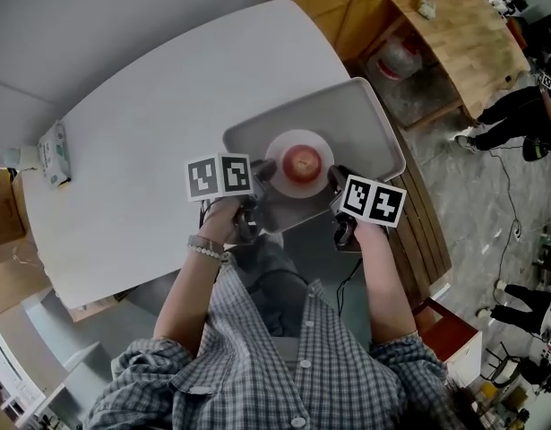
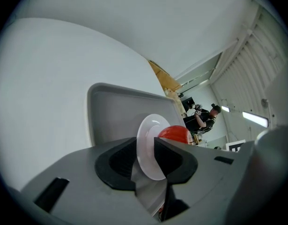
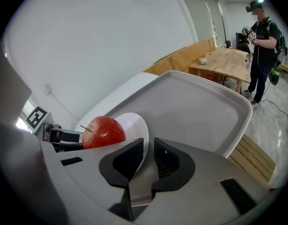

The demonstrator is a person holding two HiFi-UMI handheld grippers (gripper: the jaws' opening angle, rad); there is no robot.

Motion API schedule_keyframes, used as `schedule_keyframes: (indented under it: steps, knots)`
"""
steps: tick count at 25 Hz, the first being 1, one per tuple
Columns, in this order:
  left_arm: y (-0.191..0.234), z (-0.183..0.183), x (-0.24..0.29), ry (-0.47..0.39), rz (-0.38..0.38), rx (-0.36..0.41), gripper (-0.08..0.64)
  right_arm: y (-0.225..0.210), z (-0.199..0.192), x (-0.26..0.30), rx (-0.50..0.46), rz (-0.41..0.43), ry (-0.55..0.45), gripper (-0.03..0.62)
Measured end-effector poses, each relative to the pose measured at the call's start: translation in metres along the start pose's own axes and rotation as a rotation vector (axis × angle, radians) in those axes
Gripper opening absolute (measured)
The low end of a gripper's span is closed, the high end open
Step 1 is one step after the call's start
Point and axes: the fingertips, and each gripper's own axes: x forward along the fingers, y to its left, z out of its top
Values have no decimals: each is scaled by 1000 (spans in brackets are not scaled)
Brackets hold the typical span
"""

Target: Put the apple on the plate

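**Apple sits on the plate, both grippers on the rim**

The apple (image 1: pixel 301 161) lies in the middle of the white plate (image 1: pixel 299 138), and the plate is over the near part of the grey tray (image 1: pixel 369 119) on the white desk (image 1: pixel 141 159). So the apple is exactly between the two grippers: it is to the right of the left gripper (image 1: pixel 262 176) and to the left of the right gripper (image 1: pixel 336 179), and neither one is nearer. The apple's stem points up and a little to the side.

In the left gripper view the jaws are closed down to a thin gap and the plate rim passes edge-on between them, touching both pads. In the right gripper view it is the same: the jaws are narrow, and the opposite side of the rim stands between them. Neither gripper touches the apple itself.

I cannot tell if the plate rests on the tray or is lifted a little above it.

To my judgement the apple is in its place, so the task looks done. Any coming move concerns the plate, and both sides must stay level, because the round apple can roll to the lower rim
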Motion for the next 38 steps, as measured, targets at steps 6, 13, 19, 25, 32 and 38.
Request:
schedule_keyframes:
  steps: [6,13,19,25,32,38]
  knots:
    - [-7,17,-25,-82,-59,31,100,-8,21,-22,41,-14,-114,49]
    - [-21,44,-82,-232,-87,183,71,21,51,-74,-34,57,-308,49]
    - [-30,51,-140,-350,-65,340,20,84,64,-115,-196,125,-437,37]
    - [-33,45,-201,-437,-35,468,11,150,66,-152,-330,192,-534,34]
    - [-48,53,-283,-596,-9,581,9,216,73,-183,-427,242,-636,34]
    - [-53,46,-329,-662,17,651,9,266,81,-210,-474,305,-734,34]
